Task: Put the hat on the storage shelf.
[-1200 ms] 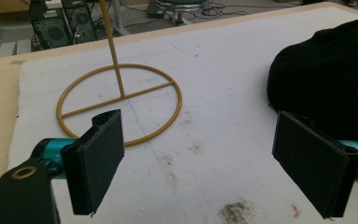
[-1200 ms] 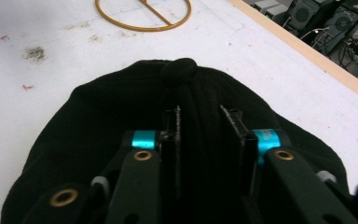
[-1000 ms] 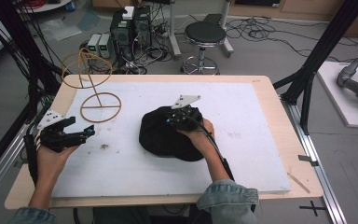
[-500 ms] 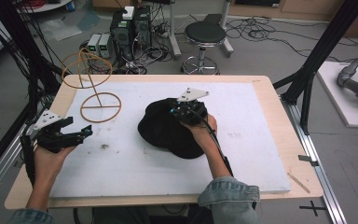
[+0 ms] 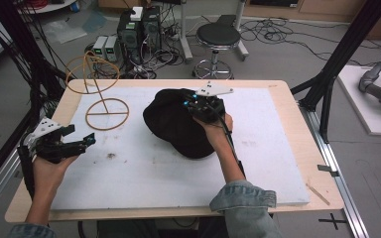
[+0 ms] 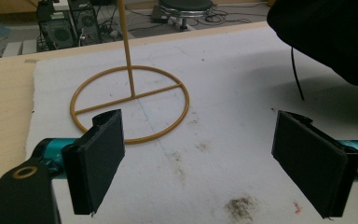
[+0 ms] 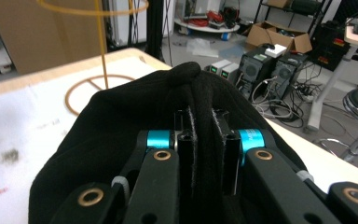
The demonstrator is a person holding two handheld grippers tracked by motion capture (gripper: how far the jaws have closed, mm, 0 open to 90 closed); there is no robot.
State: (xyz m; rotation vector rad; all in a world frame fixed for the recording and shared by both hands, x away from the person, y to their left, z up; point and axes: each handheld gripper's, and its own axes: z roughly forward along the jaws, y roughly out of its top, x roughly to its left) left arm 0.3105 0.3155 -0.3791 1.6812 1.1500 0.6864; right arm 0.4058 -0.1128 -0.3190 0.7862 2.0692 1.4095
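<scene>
The step in hand appears to be the transfer of the black hat toward the wire stand: the right gripper has its jaws pressed together on a fold of the hat's crown fabric, as the right gripper view shows the cloth pinched between the two black pads. The hat sits to the right of the wire stand, near it but apart from it, with most of its body over the white surface; whether it is lifted clear or partly resting cannot be told from the high view. The left gripper hangs in front of the wire stand, on the person's side, with its jaws spread wide and holding nothing; its own view looks between the pads at the stand's base ring. The next move likely calls for carrying the hat leftward over the stand's upper loop and lowering it without tipping the light frame. The hat's brim and opening are hidden beneath the fabric, and the stand's top is cut off in the left gripper view.
</scene>
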